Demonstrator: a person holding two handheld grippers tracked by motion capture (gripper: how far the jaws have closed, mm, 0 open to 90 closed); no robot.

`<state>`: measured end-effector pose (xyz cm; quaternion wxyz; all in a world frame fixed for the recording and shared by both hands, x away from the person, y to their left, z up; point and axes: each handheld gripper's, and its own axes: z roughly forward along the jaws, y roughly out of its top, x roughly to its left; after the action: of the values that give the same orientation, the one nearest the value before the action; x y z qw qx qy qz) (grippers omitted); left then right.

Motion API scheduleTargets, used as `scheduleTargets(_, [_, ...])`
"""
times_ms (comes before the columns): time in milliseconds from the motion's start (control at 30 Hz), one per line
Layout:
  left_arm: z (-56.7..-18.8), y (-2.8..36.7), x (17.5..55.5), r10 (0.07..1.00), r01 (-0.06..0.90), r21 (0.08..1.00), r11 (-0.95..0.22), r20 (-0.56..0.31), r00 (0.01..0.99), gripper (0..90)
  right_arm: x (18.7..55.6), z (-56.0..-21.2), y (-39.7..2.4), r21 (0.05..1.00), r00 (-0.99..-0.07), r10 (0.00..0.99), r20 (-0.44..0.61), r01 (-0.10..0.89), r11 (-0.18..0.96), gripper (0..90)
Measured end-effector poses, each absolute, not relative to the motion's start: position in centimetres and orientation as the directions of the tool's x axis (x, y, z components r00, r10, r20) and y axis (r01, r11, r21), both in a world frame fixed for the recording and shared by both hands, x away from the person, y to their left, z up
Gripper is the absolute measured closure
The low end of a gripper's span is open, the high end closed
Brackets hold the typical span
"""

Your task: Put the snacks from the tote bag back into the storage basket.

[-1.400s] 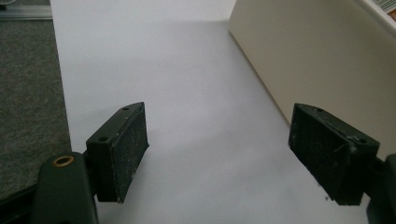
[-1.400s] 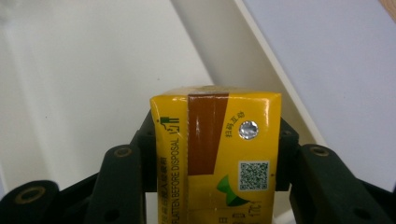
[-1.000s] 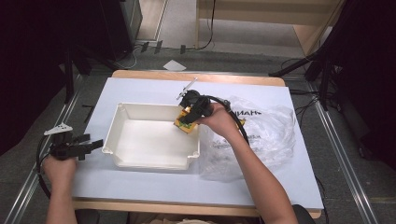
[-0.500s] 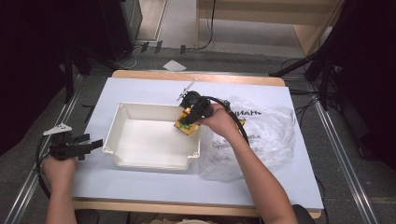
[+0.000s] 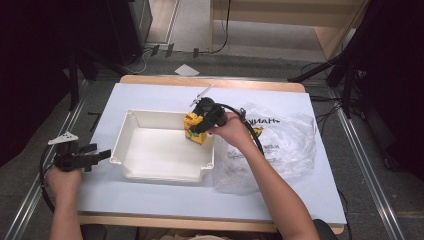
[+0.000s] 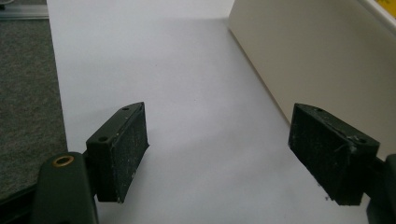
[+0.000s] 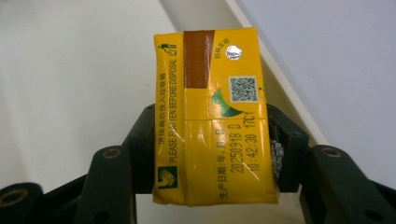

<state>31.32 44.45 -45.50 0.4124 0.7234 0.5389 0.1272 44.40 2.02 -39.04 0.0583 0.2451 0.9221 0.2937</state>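
From above I can't make out the carton's [image 5: 194, 129] print, and my right gripper [image 5: 200, 121] hides its far side. In the right gripper view the carton [image 7: 212, 116] covers both pads, so contact is unclear. The bag's [image 5: 285, 142] lettering is too small to read.

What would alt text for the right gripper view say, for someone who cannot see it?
A yellow drink carton sits between the two black jaws of the right gripper, which have just been opening. Behind it lie the white tray floor and rim, and pale table beyond.
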Motion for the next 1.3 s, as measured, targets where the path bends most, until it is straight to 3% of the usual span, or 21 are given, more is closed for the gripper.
scheduleTargets(833, [-45.5, 44.5, 31.4, 0.885, 0.674, 0.735, -0.075, -0.262, 0.385, 20.9, 42.7, -34.8, -0.4, 0.644, -0.876, 0.478, 0.063, 0.402, 0.651, 41.5])
scheduleTargets(1300, [-45.5, 44.3, 31.9, 0.880, 0.670, 0.738, -0.077, -0.266, 0.394, 20.9, 40.8, -33.9, -0.3, 0.667, -0.893, 0.441, 0.092, 0.384, 0.639, 48.1])
